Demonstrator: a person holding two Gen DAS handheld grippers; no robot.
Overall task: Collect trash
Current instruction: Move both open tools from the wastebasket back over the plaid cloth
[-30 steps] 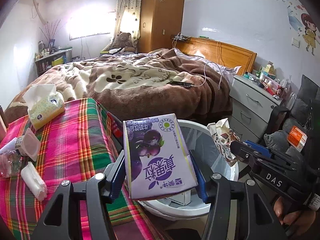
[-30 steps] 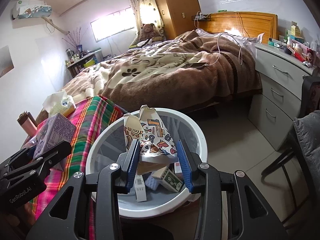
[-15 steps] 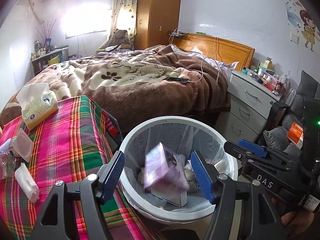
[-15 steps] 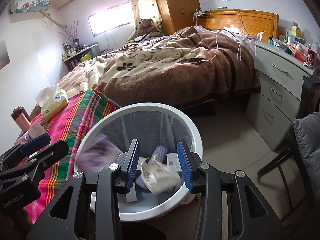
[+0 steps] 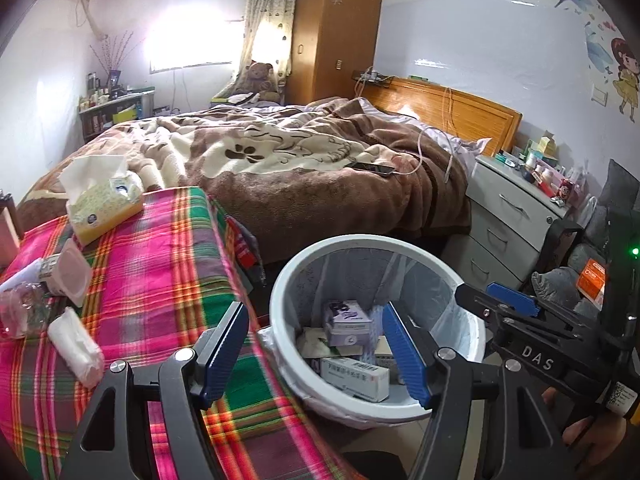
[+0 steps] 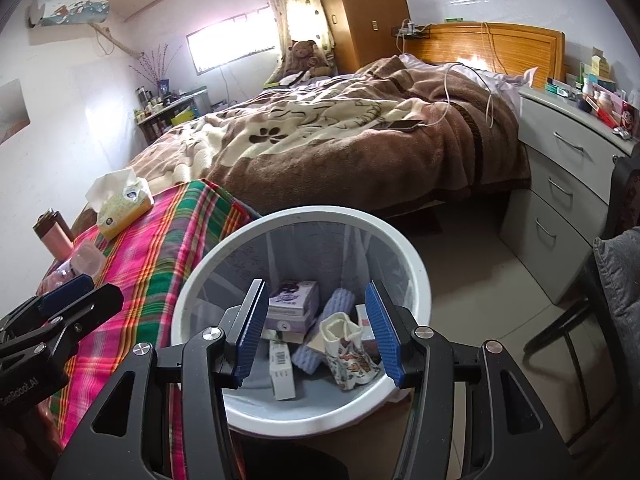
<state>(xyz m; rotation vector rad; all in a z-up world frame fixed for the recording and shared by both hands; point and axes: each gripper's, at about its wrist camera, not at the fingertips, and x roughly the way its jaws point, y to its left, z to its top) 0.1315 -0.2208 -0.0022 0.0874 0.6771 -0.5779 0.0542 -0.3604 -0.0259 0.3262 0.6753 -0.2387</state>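
Trash already sits in the white bin (image 6: 416,264): a purple drink carton (image 6: 294,304), a patterned paper cup (image 6: 350,350) and a few small boxes lie on its floor, under both claws. The left claw (image 5: 316,350) is spread and empty, half over the bin's rim and half over the plaid counter (image 5: 160,260). The right claw (image 6: 314,328) hangs above the bin with its jaws opening and nothing between them. More litter waits on the counter: a crumpled white tissue (image 5: 76,346), a clear plastic lid (image 5: 74,272) and a wad of clear wrap (image 5: 20,312) at the picture's left edge. The risk from here, as I judge it, is the bin itself: it stands just beside the counter's edge, and a claw swinging back toward the litter could knock the rim and tip it. The soft tissue may also slip from a loose pinch. The wrap is cut off by the frame, the bin's base is hidden behind the claws, and the counter's near edge is blurred.
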